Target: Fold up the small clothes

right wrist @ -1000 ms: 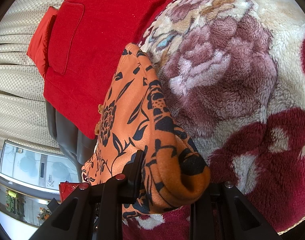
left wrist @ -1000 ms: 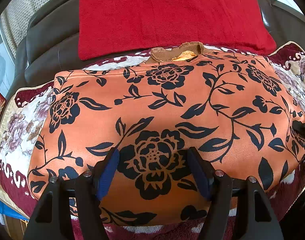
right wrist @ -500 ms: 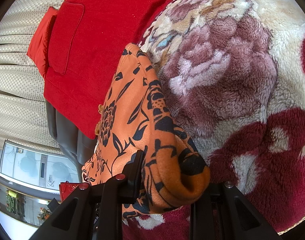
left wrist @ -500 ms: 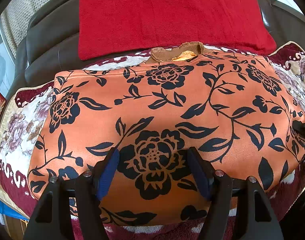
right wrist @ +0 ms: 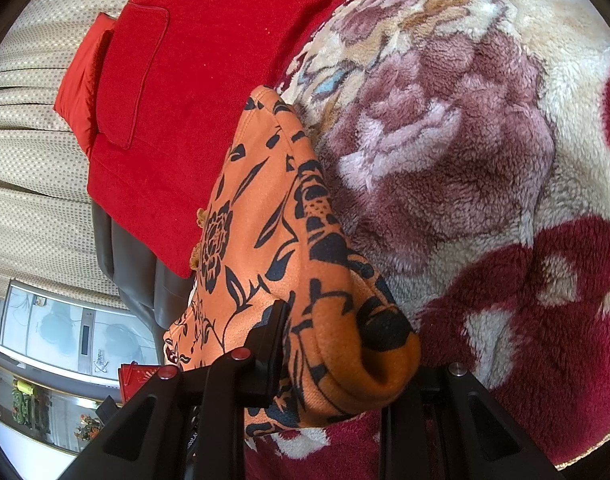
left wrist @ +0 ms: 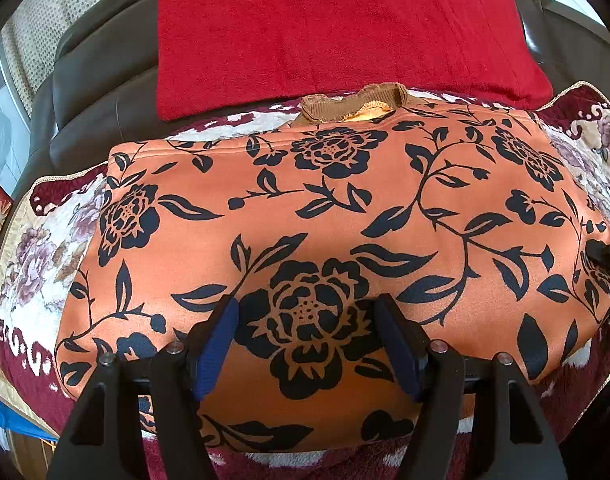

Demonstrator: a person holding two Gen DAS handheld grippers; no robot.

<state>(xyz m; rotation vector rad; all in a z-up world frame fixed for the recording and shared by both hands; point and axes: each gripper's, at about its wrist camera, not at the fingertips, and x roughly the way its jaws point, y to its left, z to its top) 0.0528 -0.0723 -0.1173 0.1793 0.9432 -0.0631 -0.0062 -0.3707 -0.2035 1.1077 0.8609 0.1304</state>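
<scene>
With garment (left wrist: pixel 325 208) folded flat on blanket (left wrist: pixel 45 240), left gripper (left wrist: pixel 305 320) released over near edge, right gripper (right wrist: pixel 345 344) clenched on rolled corner; final fold pending.

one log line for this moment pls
right claw: shut on orange floral garment edge | left claw: open over it | garment lies on fleece blanket

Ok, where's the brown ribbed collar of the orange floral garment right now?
In the left wrist view, the brown ribbed collar pokes out at the far edge of the orange floral garment, top centre, just below the red cushion and above the plush floral blanket.
</scene>
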